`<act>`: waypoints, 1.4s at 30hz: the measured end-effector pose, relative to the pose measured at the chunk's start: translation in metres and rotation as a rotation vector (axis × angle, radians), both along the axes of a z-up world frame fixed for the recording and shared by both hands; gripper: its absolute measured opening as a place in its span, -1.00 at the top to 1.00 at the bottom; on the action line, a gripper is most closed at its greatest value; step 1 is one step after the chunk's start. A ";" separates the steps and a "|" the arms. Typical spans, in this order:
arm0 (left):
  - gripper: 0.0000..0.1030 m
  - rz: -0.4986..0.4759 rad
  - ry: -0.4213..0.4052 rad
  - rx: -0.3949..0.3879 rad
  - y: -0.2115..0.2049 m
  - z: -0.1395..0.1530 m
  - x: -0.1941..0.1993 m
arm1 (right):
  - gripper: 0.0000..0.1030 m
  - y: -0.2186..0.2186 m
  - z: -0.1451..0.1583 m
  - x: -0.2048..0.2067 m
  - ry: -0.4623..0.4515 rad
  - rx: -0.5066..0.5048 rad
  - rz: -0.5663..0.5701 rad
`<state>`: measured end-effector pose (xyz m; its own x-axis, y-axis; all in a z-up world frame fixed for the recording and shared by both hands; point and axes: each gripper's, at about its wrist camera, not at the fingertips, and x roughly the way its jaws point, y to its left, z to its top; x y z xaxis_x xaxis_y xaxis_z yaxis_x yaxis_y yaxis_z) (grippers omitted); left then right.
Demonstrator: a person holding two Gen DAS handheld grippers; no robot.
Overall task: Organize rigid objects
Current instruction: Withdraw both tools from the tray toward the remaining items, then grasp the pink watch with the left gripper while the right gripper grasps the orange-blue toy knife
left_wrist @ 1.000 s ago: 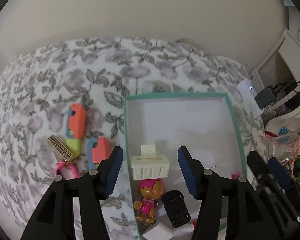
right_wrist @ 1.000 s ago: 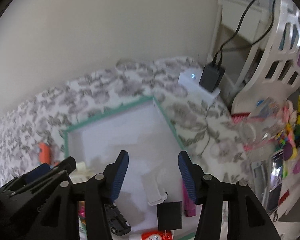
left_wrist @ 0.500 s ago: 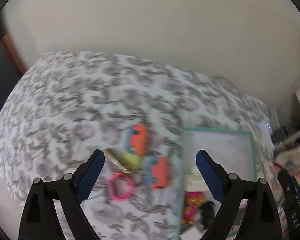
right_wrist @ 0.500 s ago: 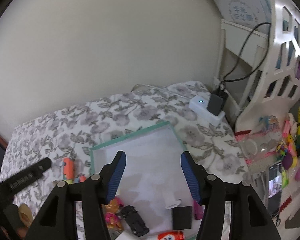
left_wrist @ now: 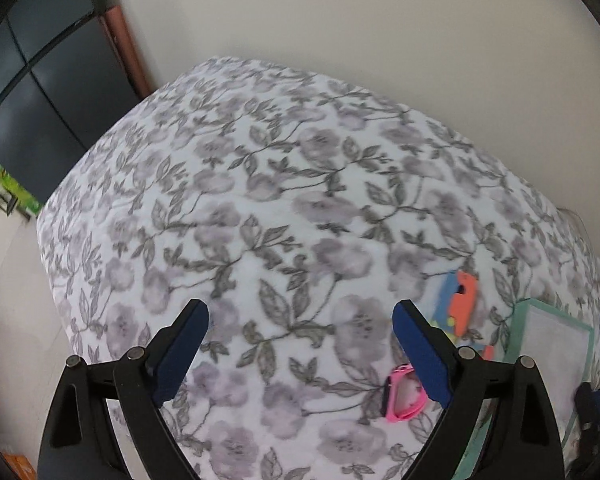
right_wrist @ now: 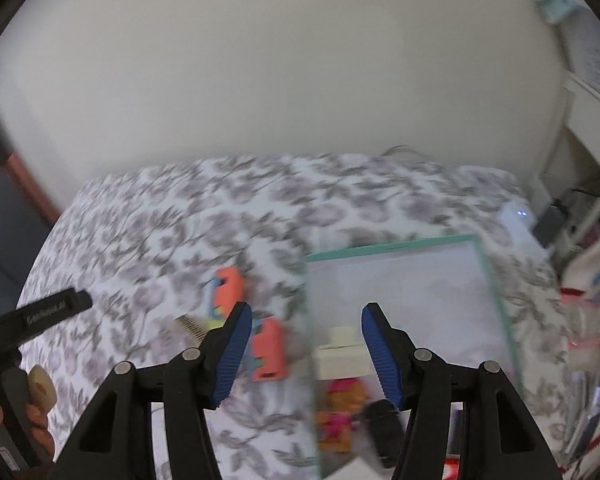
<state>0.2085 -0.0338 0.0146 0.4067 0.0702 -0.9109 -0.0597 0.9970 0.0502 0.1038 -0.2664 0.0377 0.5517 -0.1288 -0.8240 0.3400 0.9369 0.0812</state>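
A: What does the left gripper (left_wrist: 300,320) hold?

B: Nothing. Its jaws stand wide apart over bare flowered bedspread (left_wrist: 260,200) in the middle of the left wrist frame. A pink ring (left_wrist: 404,394) lies on the cloth at the lower right, just beside the right-hand finger and partly hidden behind it.

A: And the toys?

B: At the right edge of that frame an orange and blue block (left_wrist: 462,304) lies on the bedspread, near the green-rimmed box (left_wrist: 518,320), which is cut off by the frame's edge.

A: What of the right gripper (right_wrist: 306,320)?

B: Its jaws are also wide apart, with nothing between them. It hangs over the left rim of the box (right_wrist: 388,246), in the lower middle of the right wrist frame, which is blurred. Left of the rim, on the cloth, lie two orange blocks: one (right_wrist: 228,292) above the left finger, the other (right_wrist: 268,350) just beside that finger. A tan comb (right_wrist: 192,326) lies to their left.

A: Inside the box?

B: A white basket (right_wrist: 342,354) between the fingers, and below it a doll (right_wrist: 340,412) in pink and orange next to a black toy car (right_wrist: 382,426). At the far left of the frame the left gripper's handle (right_wrist: 40,316) shows, with a hand (right_wrist: 12,420) on it.
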 end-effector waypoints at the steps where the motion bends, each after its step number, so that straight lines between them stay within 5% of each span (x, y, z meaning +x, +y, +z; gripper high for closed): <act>1: -0.82 0.003 0.012 -0.003 0.003 -0.003 0.001 | -0.19 0.007 -0.005 0.004 0.009 0.002 0.020; 7: -0.82 -0.025 0.113 -0.013 -0.001 -0.032 0.004 | -0.19 0.030 -0.049 0.024 0.089 0.049 0.087; 17: -0.82 -0.093 0.290 -0.075 -0.030 -0.086 0.002 | -0.16 0.016 -0.099 0.036 0.139 0.133 0.039; 30: -0.82 -0.124 0.335 -0.114 -0.054 -0.097 -0.004 | -0.02 0.015 -0.134 0.044 0.187 0.147 0.017; 42: -0.82 -0.133 0.390 -0.112 -0.066 -0.140 -0.006 | 0.02 0.033 -0.140 0.045 0.197 0.008 0.059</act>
